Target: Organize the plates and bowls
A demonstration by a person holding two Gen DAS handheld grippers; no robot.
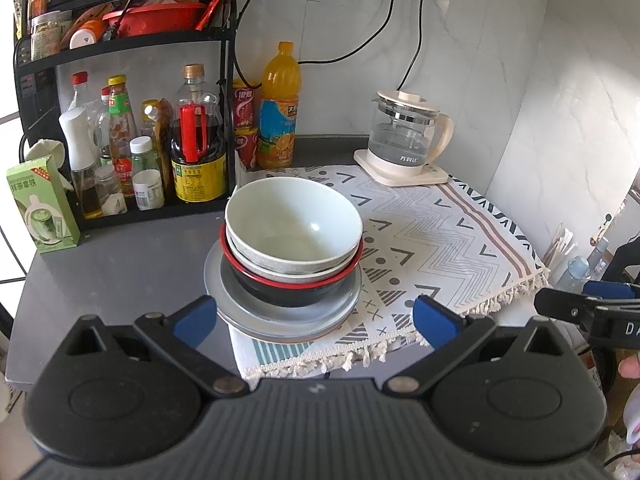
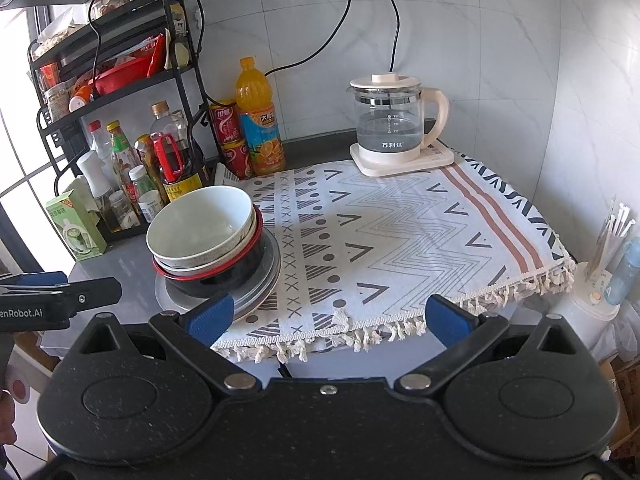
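Note:
A stack stands at the left edge of the patterned cloth: a pale bowl nested in a second light bowl, inside a black bowl with a red rim, all on grey plates. My left gripper hangs open just in front of the stack, nothing between its blue pads. In the right wrist view the same stack of bowls and plates sits left of centre, and my right gripper is open and empty over the cloth's fringed front edge.
A black rack with bottles and jars fills the back left. An orange drink bottle and red cans stand behind the stack. A glass kettle sits at the back right. A green box is at the left.

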